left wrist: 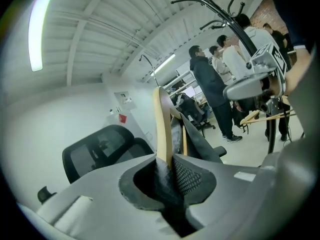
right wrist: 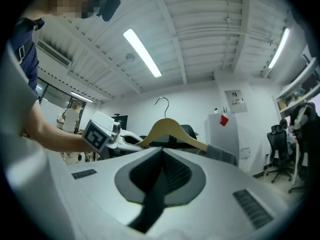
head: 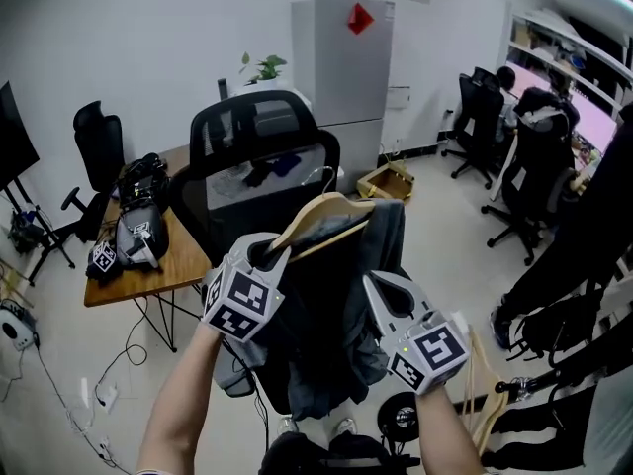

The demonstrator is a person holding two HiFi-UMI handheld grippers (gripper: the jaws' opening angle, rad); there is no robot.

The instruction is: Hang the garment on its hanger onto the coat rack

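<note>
1. I am clamping the left gripper (head: 265, 257) shut on the left shoulder of the wooden hanger (head: 331, 211), with a fold of cloth caught between the jaws too. Gripping so far off centre, I am judging that the wrist needs to hold the bar level.
2. The dark garment (head: 326, 315) is hanging on that hanger in mid-air, in front of the office chair (head: 262, 127). Moving smoothly should stop it sliding off the free shoulder.
3. The right gripper (head: 378, 287) is sitting with its jaws together and nothing between them, just beside the garment's right side. I am treating it as a steadying prop.
4. The coat rack (left wrist: 215, 6) is standing off to the right. I am planning to lift the free hook (right wrist: 161, 103) above a branch and then lower it on.
</note>
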